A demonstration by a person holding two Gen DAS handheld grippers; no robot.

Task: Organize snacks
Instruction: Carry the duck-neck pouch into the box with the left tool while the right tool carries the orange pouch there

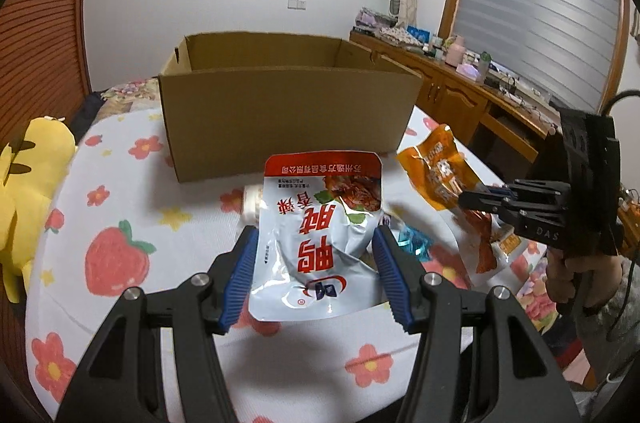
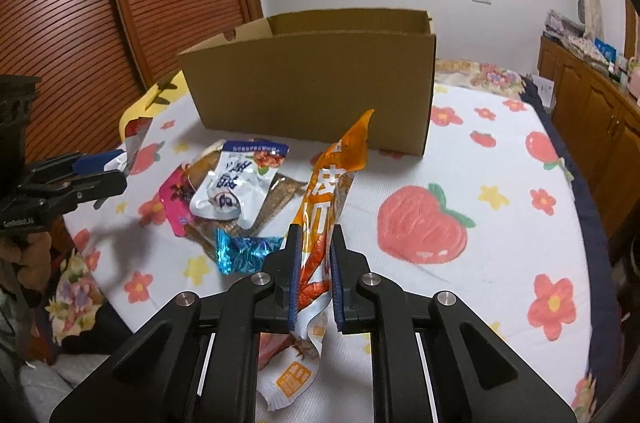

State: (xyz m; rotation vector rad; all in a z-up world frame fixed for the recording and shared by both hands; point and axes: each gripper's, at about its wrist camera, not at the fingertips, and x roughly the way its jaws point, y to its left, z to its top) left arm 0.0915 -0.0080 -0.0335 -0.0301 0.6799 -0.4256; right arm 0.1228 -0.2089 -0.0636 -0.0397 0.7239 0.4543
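Observation:
My left gripper (image 1: pixel 316 239) is shut on a white and red snack pouch (image 1: pixel 320 231) and holds it above the bed, in front of an open cardboard box (image 1: pixel 280 111). My right gripper (image 2: pixel 316 239) is shut on an orange snack pouch (image 2: pixel 332 191) and holds it upright above the bed. The right gripper (image 1: pixel 464 199) with the orange pouch (image 1: pixel 436 175) also shows at the right of the left wrist view. The left gripper (image 2: pixel 120 169) shows at the left of the right wrist view. The box (image 2: pixel 320 91) stands behind both.
A pile of snacks lies on the flowered bedspread (image 2: pixel 480 223): a white and blue pouch (image 2: pixel 236 183), a pink pack (image 2: pixel 174 201), a blue foil pack (image 2: pixel 244 251). A yellow plush toy (image 1: pixel 28 191) sits at the left. A wooden cabinet (image 1: pixel 460 91) runs along the right.

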